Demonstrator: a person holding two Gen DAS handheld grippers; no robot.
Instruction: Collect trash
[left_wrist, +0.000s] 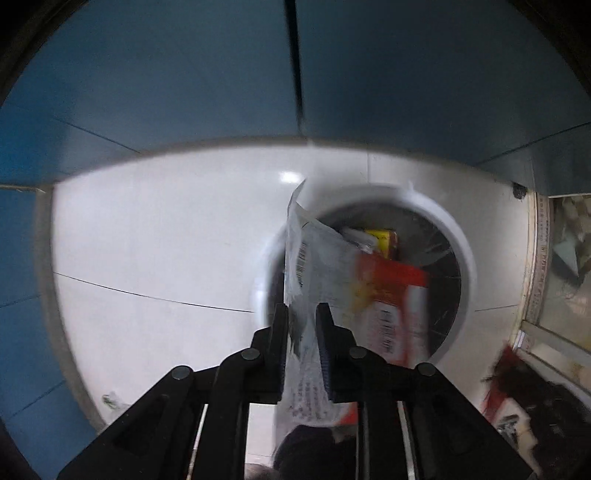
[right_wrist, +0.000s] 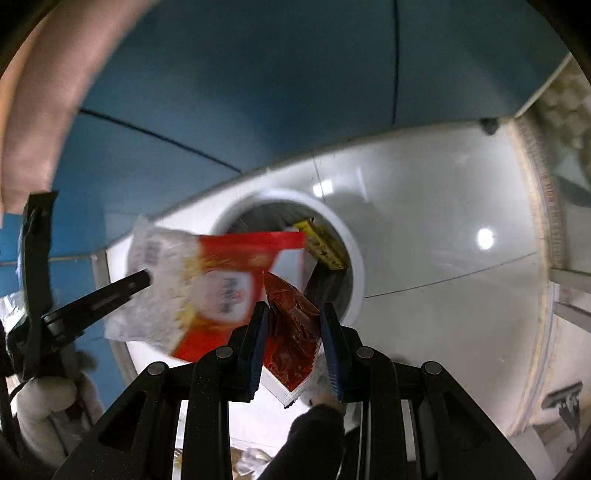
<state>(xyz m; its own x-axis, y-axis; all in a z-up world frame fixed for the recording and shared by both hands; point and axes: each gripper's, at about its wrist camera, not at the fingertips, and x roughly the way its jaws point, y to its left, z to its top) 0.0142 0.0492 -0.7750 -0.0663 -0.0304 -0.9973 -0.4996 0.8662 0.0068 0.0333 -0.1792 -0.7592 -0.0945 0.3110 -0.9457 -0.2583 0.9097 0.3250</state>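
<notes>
Both grippers hang over a white round trash bin (left_wrist: 463, 254) standing on pale floor tiles (left_wrist: 147, 240) beside a blue wall (left_wrist: 166, 81). The left gripper (left_wrist: 302, 314) points almost straight down; a red-and-white snack wrapper (left_wrist: 332, 273) lies between its fingers, which stand slightly apart. Whether the pads press the film cannot be told through the blur. The wrapper's free end already overhangs the bin opening. The right gripper (right_wrist: 294, 314) pinches a crumpled dark red sachet (right_wrist: 291, 332) between its fingers, just short of the near rim. A yellow packet (right_wrist: 325, 245) already lies inside the bin.

The step in hand appears to be the drop. To do it well, each item should be centred over the opening before the fingers spread, since light film drifts sideways and may catch on the rim. The left wrapper is long and should hang clear of the rim. The right gripper should advance until the sachet is fully above the opening. Releasing one item at a time avoids tangling them.
</notes>
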